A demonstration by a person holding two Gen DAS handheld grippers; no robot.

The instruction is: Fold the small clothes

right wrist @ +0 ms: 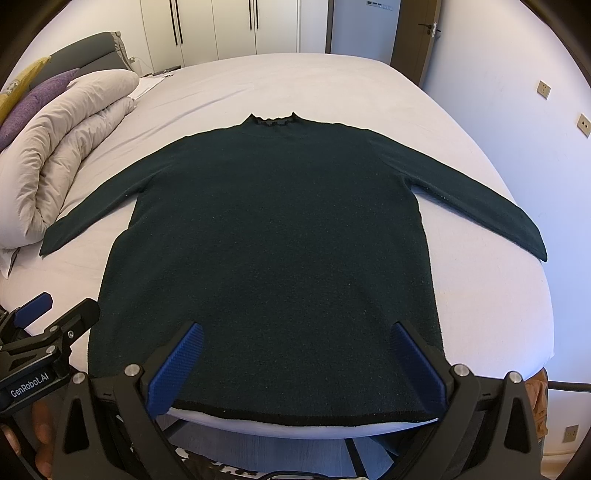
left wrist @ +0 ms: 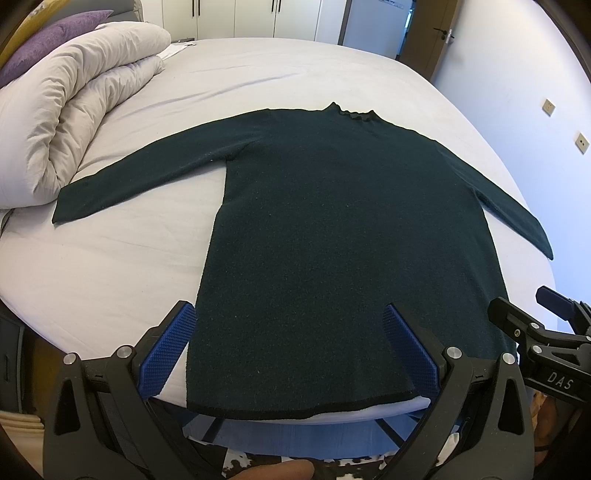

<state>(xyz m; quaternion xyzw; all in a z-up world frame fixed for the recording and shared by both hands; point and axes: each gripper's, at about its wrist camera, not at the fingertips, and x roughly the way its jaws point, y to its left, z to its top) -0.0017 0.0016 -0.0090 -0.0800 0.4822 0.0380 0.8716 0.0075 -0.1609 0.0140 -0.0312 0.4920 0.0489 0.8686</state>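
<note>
A dark green long-sleeved sweater [left wrist: 332,229] [right wrist: 273,236] lies flat on the bed, collar at the far side, both sleeves spread outward, hem at the near edge. My left gripper [left wrist: 290,314] hovers open over the hem's left part, blue pads wide apart, nothing between them. My right gripper [right wrist: 295,332] hovers open over the hem's right part, likewise empty. Each gripper shows at the edge of the other's view: the right one [left wrist: 532,321] at far right, the left one [right wrist: 55,314] at far left.
The bed [left wrist: 110,258] [right wrist: 480,295] has a pale sheet. A folded beige duvet [left wrist: 74,110] [right wrist: 55,155] and purple pillows [left wrist: 48,37] lie at the left. Wardrobe doors [right wrist: 236,26] and a room door [right wrist: 424,33] stand behind. A wall with sockets [right wrist: 546,129] is on the right.
</note>
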